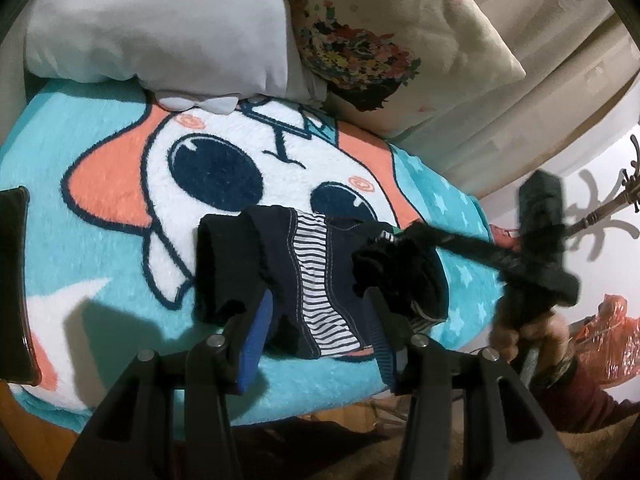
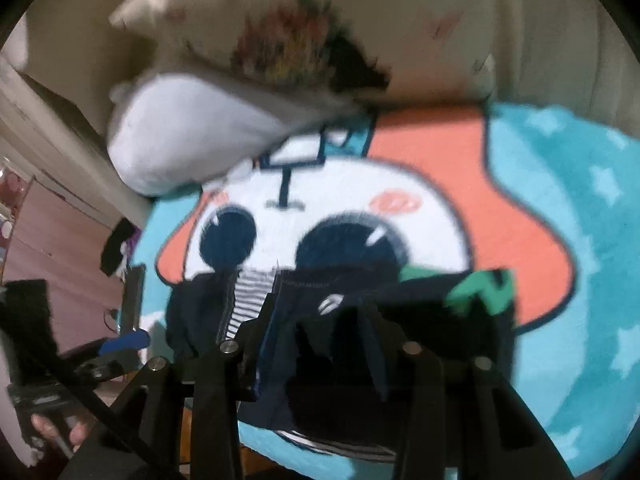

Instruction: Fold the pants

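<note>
Dark navy pants (image 1: 316,280) with striped white lining, bunched on teal cartoon blanket (image 1: 100,128). Left gripper (image 1: 320,320) spread wide around the cloth. Right gripper (image 2: 320,320) also wide, blurred, dark fabric between the fingers.

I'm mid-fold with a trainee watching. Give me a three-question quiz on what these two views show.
1. True or false: the pants lie on a plain grey blanket.
2. Multiple choice: the stripe panel on the pants is A) red and yellow B) navy and white C) solid green.
3. Fill in: in the left wrist view, the left claw has its fingers ____ , with the pants between them.

Key: 1 false, the blanket is teal with a cartoon face. 2 B. 3 open.
</note>
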The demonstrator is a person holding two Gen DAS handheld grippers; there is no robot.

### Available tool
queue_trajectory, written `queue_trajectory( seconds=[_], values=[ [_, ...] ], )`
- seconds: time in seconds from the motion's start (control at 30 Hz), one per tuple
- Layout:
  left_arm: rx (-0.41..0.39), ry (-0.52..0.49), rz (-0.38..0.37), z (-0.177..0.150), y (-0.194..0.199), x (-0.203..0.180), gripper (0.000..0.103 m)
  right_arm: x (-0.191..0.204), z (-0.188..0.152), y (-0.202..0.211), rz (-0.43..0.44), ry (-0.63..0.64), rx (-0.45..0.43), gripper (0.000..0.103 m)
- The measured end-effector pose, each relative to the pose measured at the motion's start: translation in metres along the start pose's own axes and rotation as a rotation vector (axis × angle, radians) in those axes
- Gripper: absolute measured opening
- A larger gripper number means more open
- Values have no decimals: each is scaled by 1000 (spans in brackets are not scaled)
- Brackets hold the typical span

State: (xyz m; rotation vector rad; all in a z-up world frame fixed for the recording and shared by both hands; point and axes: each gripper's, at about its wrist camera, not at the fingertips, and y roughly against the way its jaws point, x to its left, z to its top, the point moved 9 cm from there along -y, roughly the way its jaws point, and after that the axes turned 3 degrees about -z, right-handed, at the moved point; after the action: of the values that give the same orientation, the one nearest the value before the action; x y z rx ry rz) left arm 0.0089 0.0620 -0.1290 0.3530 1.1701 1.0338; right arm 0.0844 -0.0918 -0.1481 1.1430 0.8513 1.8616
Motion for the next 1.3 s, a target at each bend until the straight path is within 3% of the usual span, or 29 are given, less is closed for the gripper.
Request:
queue_trajectory(
  seconds=[0.13, 0.23, 0.3, 0.37, 0.4, 0.5, 0.67, 0.73, 0.77, 0.87, 0.9, 1.03, 1.13, 1.2, 1.3],
  values=[
    [-13, 41, 19, 0, 3, 10, 47, -14, -17, -44, -54, -27, 100, 45],
    [-27, 70, 47, -1, 11, 23, 49, -11, -7, -14, 40, -66, 45, 45],
    [-35, 86, 56, -1, 17, 31, 51, -20, 4, 24, 91, -107, -44, 56],
    [-45, 110, 68, -2, 21, 41, 51, -45, 13, 53, 55, -162, -119, 69],
    [-45, 126, 70, -4, 22, 46, 51, -66, 15, 64, 16, -191, -147, 71],
    [-38, 150, 69, -6, 22, 51, 51, -108, 9, 60, -56, -246, -112, 71],
    [-54, 150, 113, -6, 23, 42, 51, -129, -5, 16, -5, -274, -25, 71],
    [-73, 159, 137, -6, 24, 36, 51, -122, -9, -7, 72, -254, 27, 67],
    [-80, 170, 146, -6, 24, 33, 51, -117, -9, -13, 109, -244, 46, 46],
    [-85, 202, 172, -9, 18, 24, 51, -111, -1, -8, 158, -228, 29, 22],
    [-87, 207, 188, -9, 16, 21, 51, -114, 4, -1, 165, -224, 16, 20],
    [-95, 234, 224, -11, 6, 12, 51, -128, 18, 22, 123, -189, -44, 17],
    [-102, 248, 239, -13, -1, 7, 51, -148, 24, 27, 41, -141, -56, 18],
    [-100, 260, 246, -15, -5, 6, 51, -158, 23, 22, 0, -116, -24, 33],
    [-104, 290, 249, -18, -9, 9, 51, -163, 26, 37, -65, -89, -59, 39]
  ],
)
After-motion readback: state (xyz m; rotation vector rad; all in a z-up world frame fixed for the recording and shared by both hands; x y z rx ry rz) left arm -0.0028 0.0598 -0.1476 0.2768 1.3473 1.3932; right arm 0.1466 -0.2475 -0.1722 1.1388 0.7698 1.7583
